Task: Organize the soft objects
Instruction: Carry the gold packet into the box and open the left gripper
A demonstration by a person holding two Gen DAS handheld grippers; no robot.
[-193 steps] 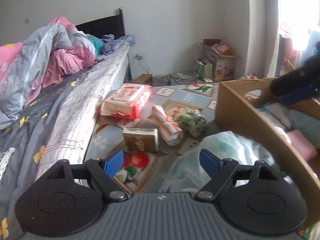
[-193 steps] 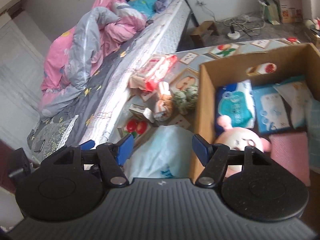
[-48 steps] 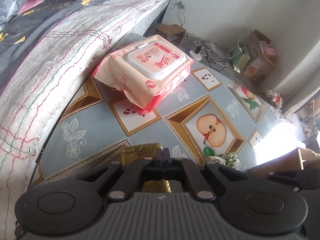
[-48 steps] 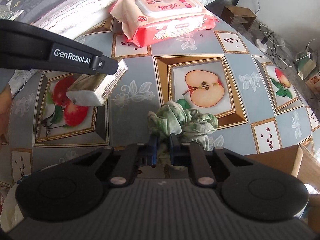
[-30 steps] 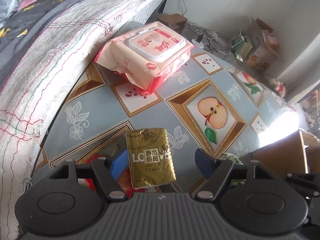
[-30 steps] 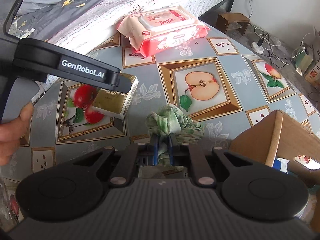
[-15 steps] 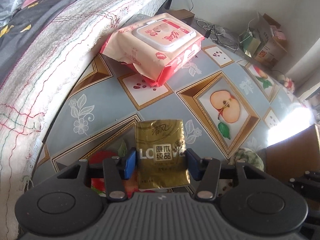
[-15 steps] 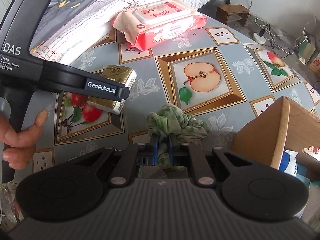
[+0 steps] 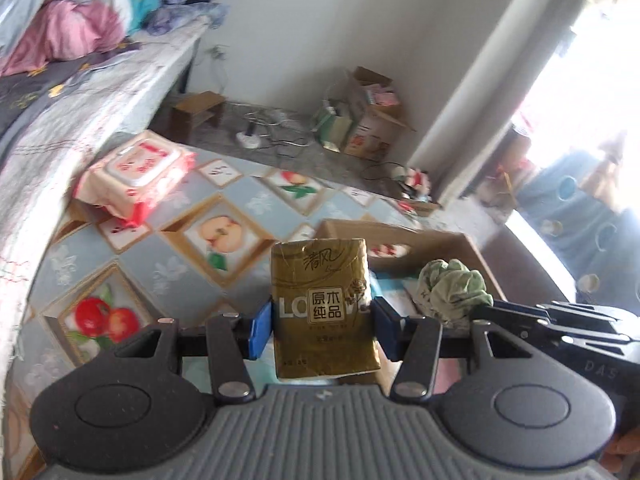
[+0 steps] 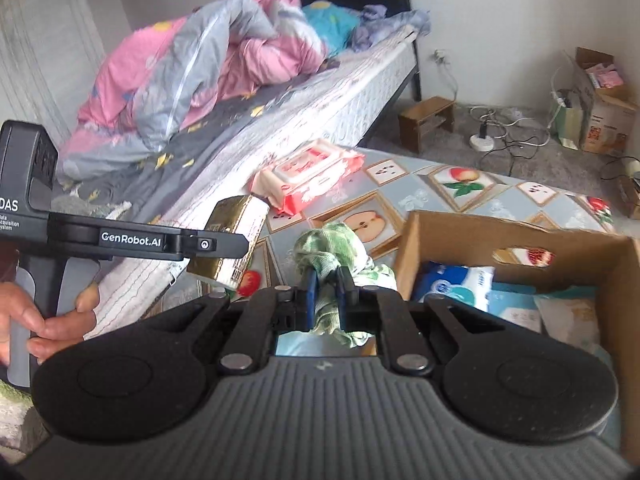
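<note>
Holding: gold tissue pack (image 9: 324, 312), clamped upright btwn left gripper (image 9: 322, 328) pads, raised above floor mat (image 9: 168, 268). Green cloth (image 10: 332, 256) pinched in right gripper (image 10: 325, 292), fingers nearly together. Cardboard box (image 10: 472, 236) alongside, filled w/ blue-white wipe packs (image 10: 456, 284). Red wipes pack (image 10: 308, 176) left on mat by bed (image 10: 280, 92).

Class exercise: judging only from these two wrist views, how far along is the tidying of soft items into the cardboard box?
Done: several packs already lie in the cardboard box. In hand: the left gripper holds the gold tissue pack; the right gripper pinches the green cloth. Left: both need dropping in, and the red wipes pack lies on the floor mat.
</note>
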